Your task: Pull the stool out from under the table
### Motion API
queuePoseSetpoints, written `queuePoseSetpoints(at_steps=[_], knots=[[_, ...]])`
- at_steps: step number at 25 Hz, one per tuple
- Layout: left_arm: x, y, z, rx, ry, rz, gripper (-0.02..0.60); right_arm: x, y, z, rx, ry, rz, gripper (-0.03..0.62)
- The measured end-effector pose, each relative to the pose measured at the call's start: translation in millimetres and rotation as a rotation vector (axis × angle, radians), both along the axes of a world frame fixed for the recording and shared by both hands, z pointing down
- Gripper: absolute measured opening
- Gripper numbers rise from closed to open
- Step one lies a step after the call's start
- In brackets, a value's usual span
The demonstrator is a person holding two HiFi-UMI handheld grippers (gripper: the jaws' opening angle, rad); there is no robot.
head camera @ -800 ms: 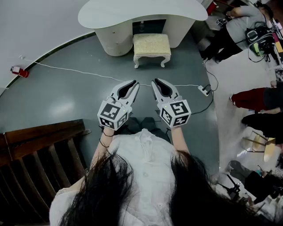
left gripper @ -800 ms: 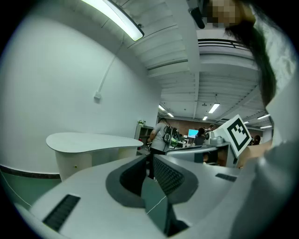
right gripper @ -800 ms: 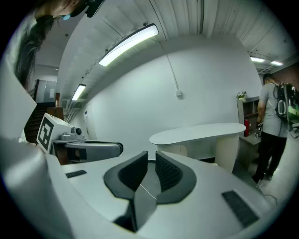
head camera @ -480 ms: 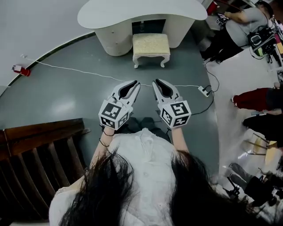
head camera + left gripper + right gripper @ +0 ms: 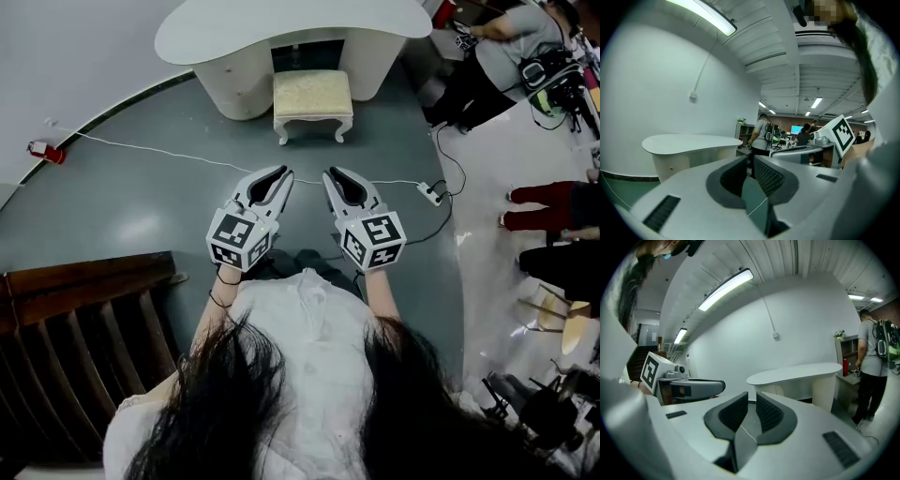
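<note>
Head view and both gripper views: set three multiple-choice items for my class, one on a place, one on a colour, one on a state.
1. Relative to the table, the stool is: A on top; B at its front opening; C tipped over far away.
2. The stool's seat is: A red; B black; C cream.
3. The left gripper and right gripper are: A both shut, empty; B both wide open; C clamped on the stool.
Key: B, it stands upright at the opening; C, pale cream cushion; A, jaws together, nothing between.

Cream stool with speckled pale-yellow seat, white table, grey-green floor, white cable
</note>
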State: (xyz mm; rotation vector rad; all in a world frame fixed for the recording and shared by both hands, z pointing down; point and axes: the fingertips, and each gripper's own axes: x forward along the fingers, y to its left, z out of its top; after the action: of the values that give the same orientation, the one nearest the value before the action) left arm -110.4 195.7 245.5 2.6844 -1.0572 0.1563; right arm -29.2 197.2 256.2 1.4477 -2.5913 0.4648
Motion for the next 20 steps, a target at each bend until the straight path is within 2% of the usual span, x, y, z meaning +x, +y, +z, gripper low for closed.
queuePoseSetpoints(at_steps=[5, 12, 20], knots=[[14, 10, 9, -0.009, -0.016, -0.019, 0.043, 17, 9, 11, -0.013, -0.008, -0.015, 0.066], [8, 17, 16, -0.035, -0.065, -0.046, 0.043, 27, 11, 27, -0.055, -0.044, -0.008, 0.066], [3, -16, 36, -0.068, -0.065, -0.05, 0.043, 30, -17, 46, -0.087, -0.048, 0.007, 0.066]])
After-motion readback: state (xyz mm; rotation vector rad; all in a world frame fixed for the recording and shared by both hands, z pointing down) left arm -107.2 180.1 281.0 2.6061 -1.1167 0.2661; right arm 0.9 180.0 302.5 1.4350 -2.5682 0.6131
